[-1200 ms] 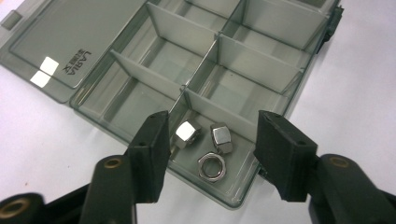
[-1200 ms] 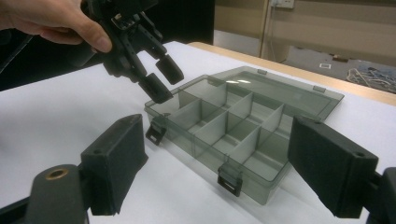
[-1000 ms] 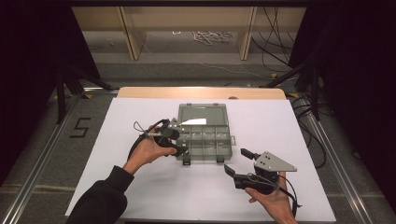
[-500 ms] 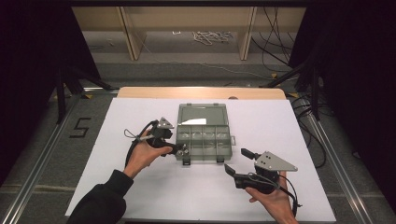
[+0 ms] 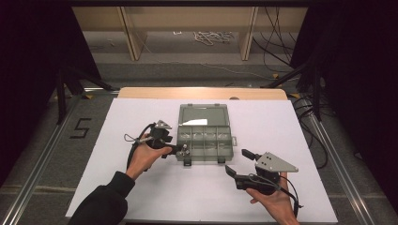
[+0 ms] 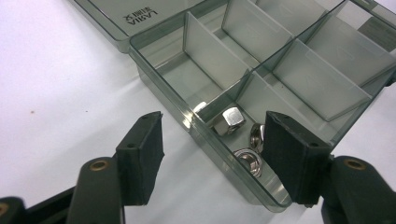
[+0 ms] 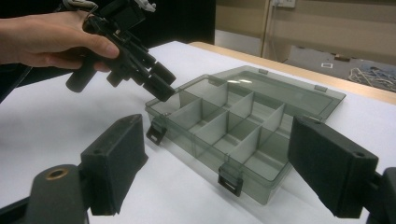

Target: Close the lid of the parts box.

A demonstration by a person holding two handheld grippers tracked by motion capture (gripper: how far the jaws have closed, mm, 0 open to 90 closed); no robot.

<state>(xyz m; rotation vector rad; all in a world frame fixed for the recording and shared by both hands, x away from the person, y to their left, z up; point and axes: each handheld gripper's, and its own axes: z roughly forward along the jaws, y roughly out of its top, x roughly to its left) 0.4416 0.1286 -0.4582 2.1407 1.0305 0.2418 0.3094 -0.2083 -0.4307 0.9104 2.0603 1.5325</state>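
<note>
Two grippers are mine: my right gripper [image 5: 238, 162] hangs wide and empty near the white table's [image 5: 141, 197] near edge. My left gripper [image 6: 212, 154], jaws just narrowing yet apart, straddles the near-left corner wall of the smoky transparent plastic compartment box [image 5: 205, 140] at the table's middle. A few shiny steel hex nuts [image 6: 229, 120] lie loose in that corner compartment. I judge them small, hard, weighty for their size and slippery; I would pinch one across its flats. Beyond, the clear lid [image 5: 203, 114] lies open.
</note>
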